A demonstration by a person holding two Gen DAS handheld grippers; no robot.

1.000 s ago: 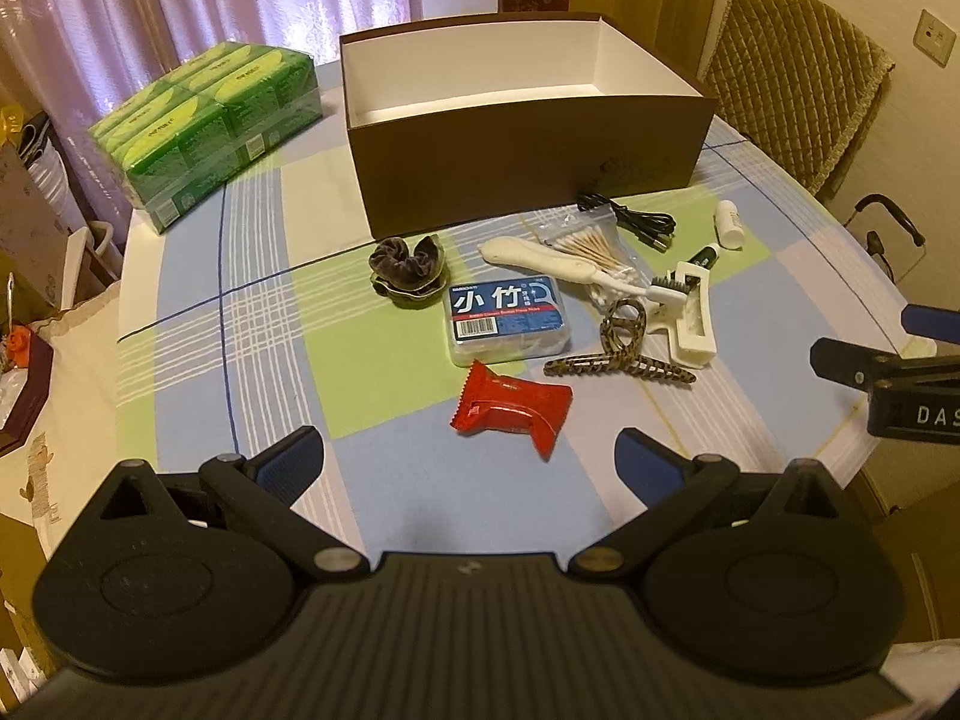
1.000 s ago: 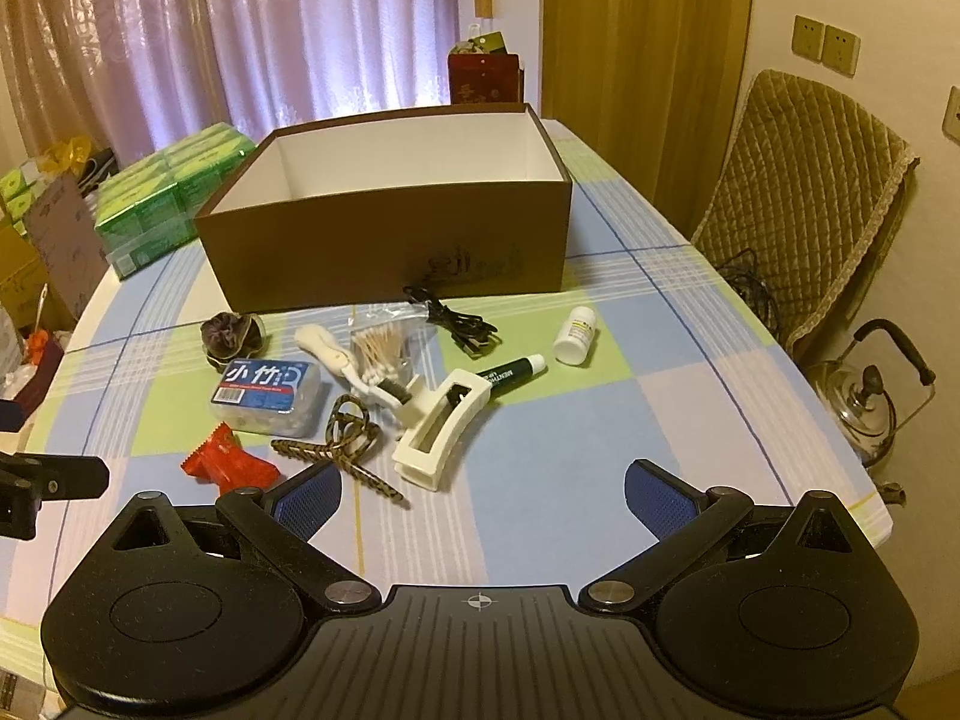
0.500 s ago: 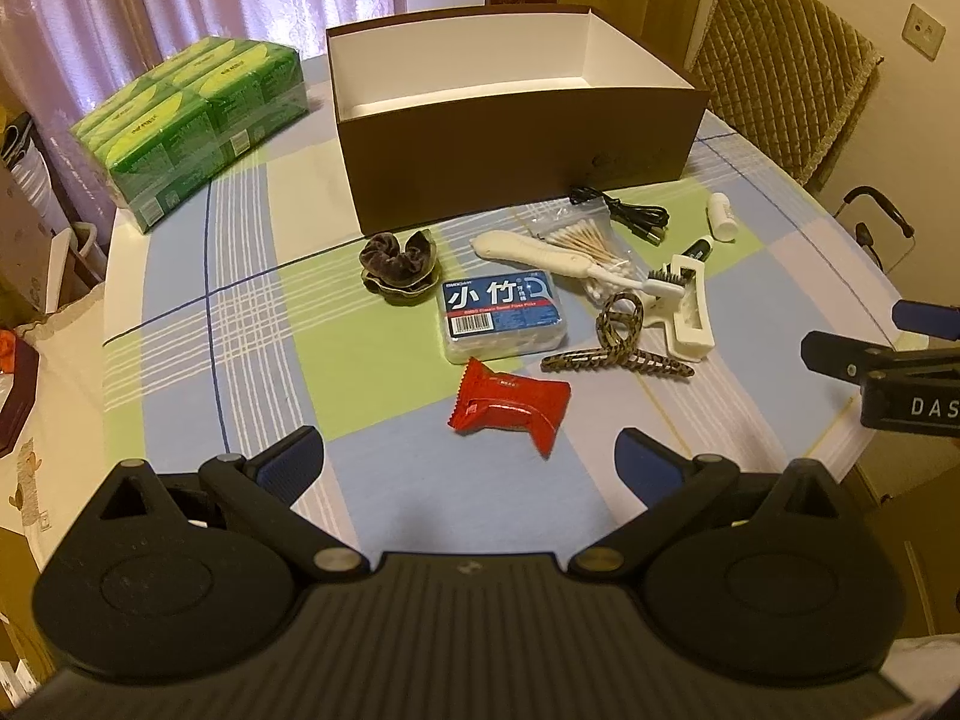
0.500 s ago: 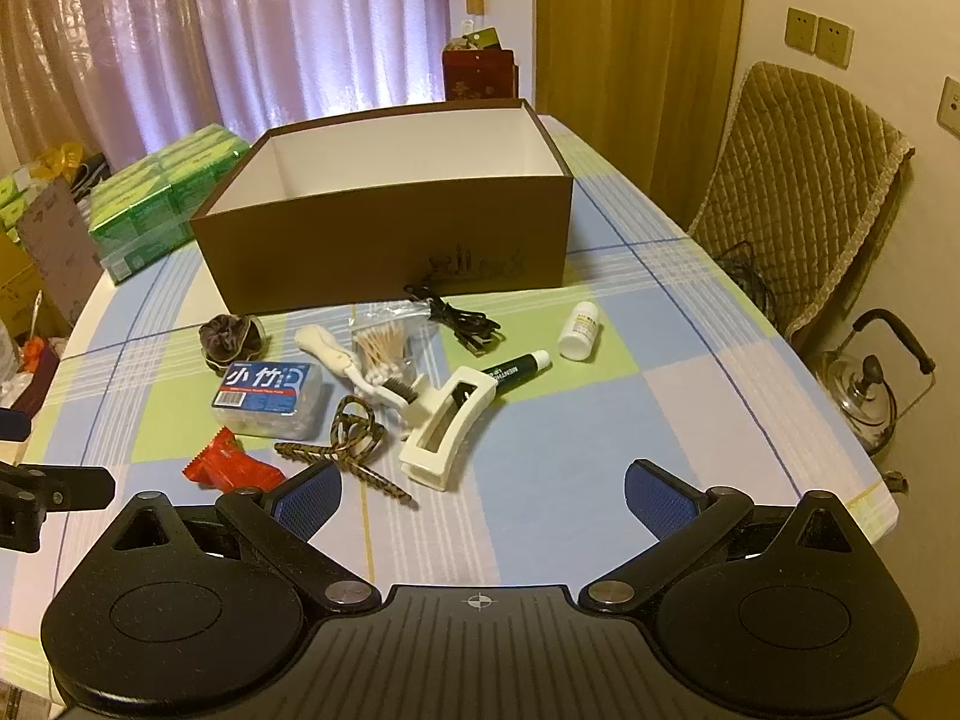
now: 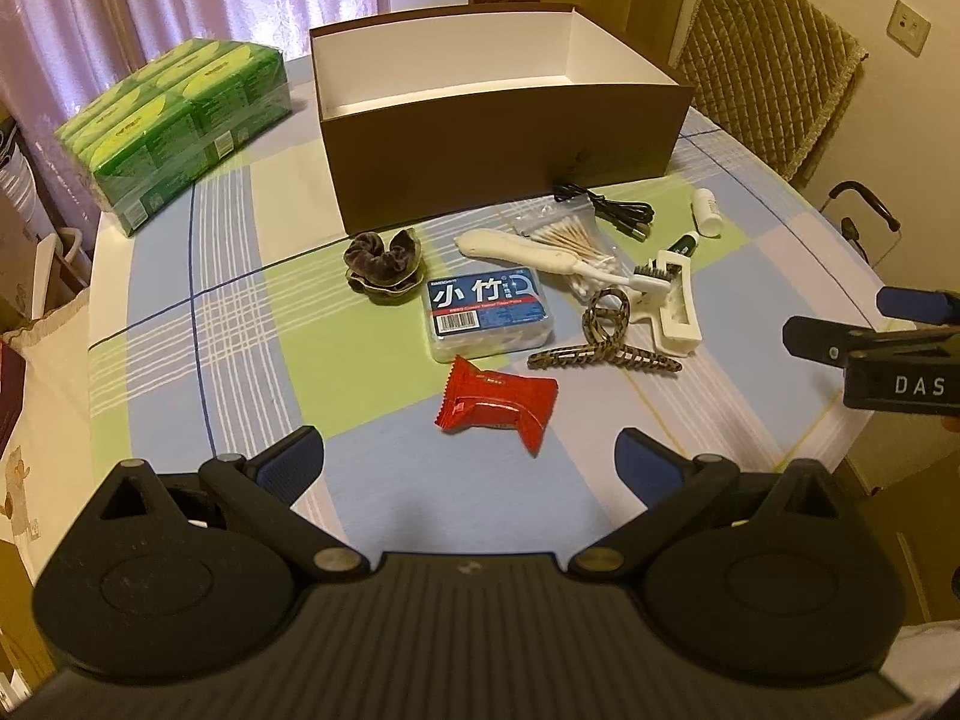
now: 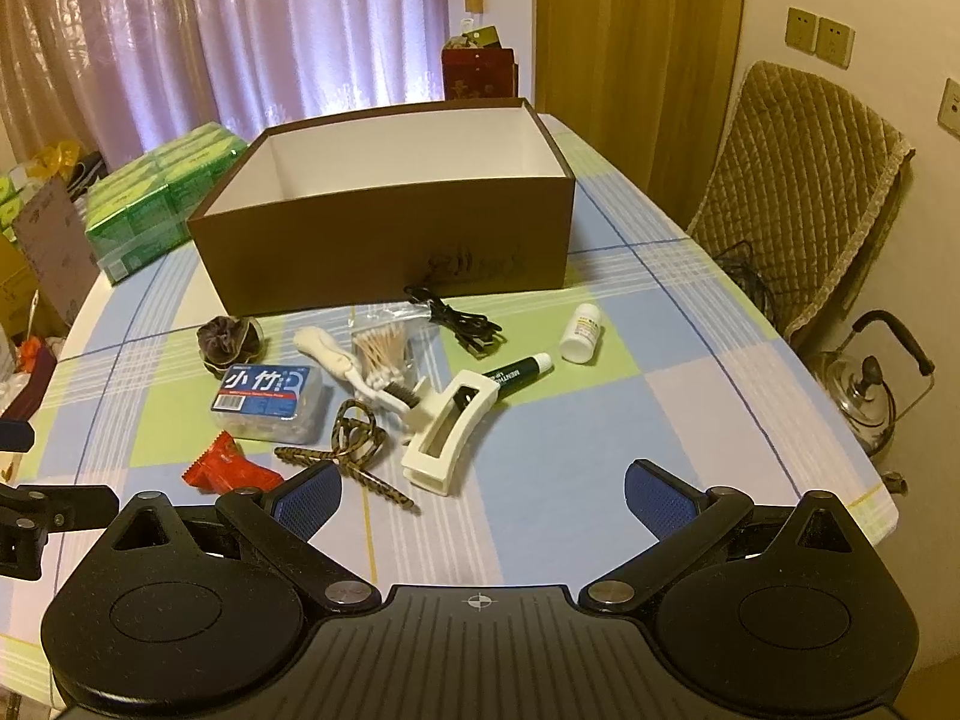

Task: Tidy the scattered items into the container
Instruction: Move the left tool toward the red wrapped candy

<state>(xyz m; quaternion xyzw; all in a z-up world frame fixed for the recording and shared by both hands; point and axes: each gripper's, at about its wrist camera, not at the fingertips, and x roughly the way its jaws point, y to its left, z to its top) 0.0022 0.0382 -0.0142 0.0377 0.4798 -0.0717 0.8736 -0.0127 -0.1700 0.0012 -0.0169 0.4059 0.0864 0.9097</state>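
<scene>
Dim warm room, backlit curtains (image 6: 300,30), sharp centre, fisheye-warped edges.

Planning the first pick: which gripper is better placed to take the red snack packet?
Left. The red snack packet lies just ahead of the open left gripper; the open right gripper faces the white hair claw.

The floor of the open brown cardboard box (image 5: 504,138) is hidden behind its near wall in both views. The faint print on that wall is too dim to read. The small white bottle's (image 6: 581,333) label is too small to read. The white toothbrush (image 6: 354,369) partly covers the clear bag of cotton swabs (image 6: 384,345). The left view's right edge cuts off the right hand-held gripper (image 5: 888,330), and its lettering.
</scene>
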